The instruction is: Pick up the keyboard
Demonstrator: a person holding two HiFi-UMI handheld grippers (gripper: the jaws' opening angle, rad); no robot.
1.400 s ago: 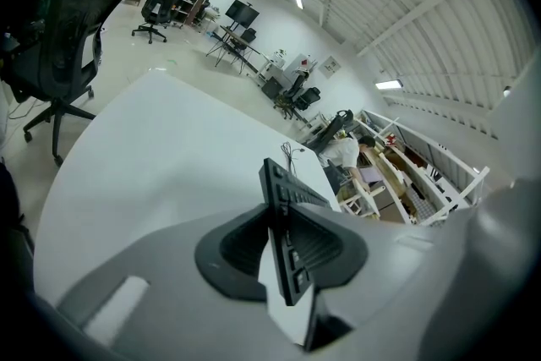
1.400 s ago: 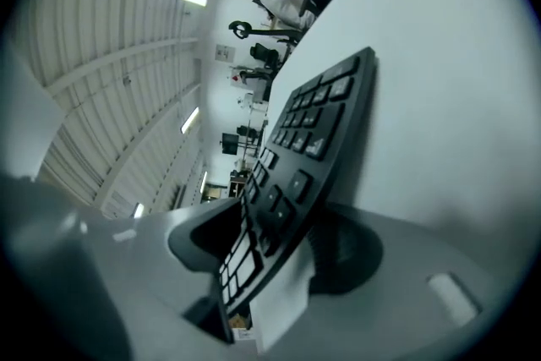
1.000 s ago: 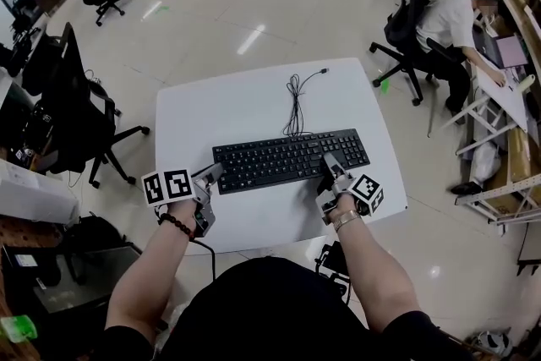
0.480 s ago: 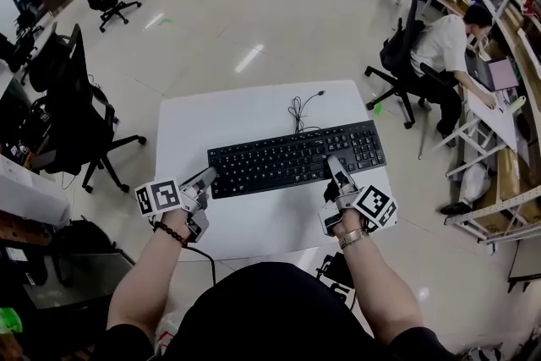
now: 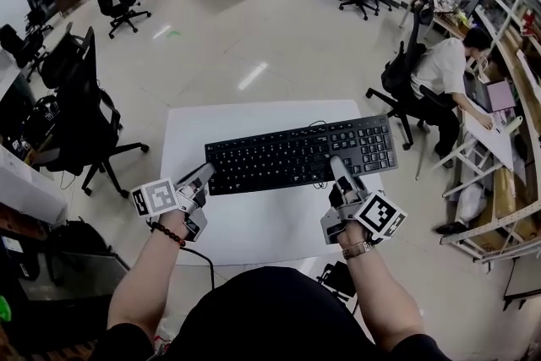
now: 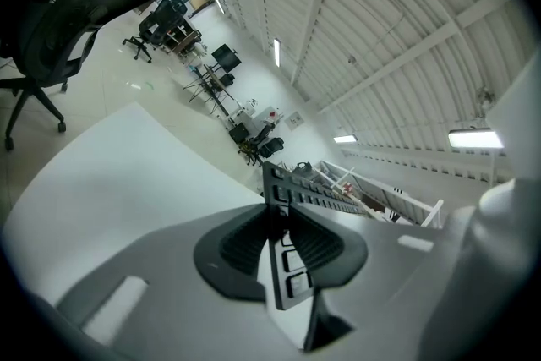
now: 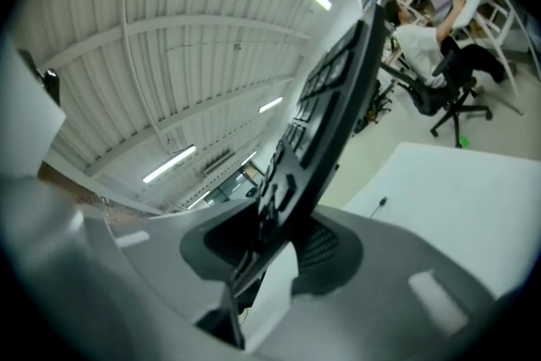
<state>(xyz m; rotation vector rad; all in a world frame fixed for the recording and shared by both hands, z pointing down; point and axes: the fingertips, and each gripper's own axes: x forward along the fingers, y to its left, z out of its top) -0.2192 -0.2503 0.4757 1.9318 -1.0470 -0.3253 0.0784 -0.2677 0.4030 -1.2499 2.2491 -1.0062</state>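
flat black keyboard (image 5: 300,155) just came up off the white table (image 5: 254,224). left gripper (image 5: 205,173) and right gripper (image 5: 337,166) each pinch one end. pick-up looks done.

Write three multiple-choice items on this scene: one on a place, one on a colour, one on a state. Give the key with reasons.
1. The left gripper holds the keyboard at:
A. its left end
B. its middle
C. its right end

2. The keyboard is:
A. white
B. black
C. red

3. The right gripper is:
A. open and empty
B. shut on the keyboard
C. out of view

Key:
1 A, as the head view shows its jaws at the keyboard's left corner.
2 B, as keys and case are black in every view.
3 B, as the right gripper view shows the keyboard's edge clamped between the pads.
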